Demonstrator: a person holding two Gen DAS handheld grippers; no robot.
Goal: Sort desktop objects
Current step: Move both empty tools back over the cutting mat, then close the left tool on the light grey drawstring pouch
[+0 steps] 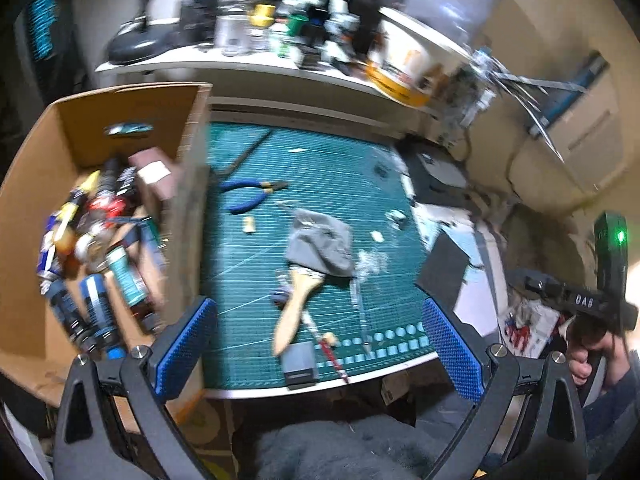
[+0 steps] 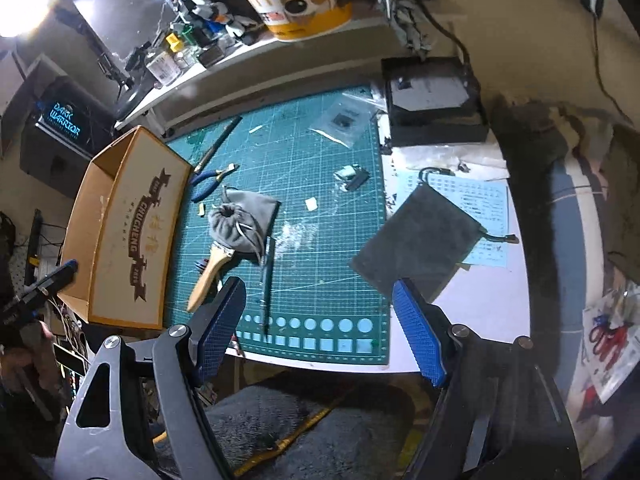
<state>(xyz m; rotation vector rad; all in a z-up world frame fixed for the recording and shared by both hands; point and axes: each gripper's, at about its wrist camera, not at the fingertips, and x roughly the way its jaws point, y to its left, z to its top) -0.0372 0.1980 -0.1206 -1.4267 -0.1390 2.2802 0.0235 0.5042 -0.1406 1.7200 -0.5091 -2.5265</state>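
We saw wooden-handled brush (image 2: 210, 276) near cutting mat's (image 2: 320, 184) front edge, bristles under soft grey pouch (image 2: 240, 224). Handle looked stiff, light: grip mid-handle. Left gripper (image 1: 320, 344), right gripper (image 2: 320, 328): jaws wide, empty.

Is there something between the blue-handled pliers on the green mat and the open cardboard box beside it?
Nothing lies between the pliers and the cardboard box. Only the box's upright side wall must be cleared. Both grippers, left and right, are open and empty.
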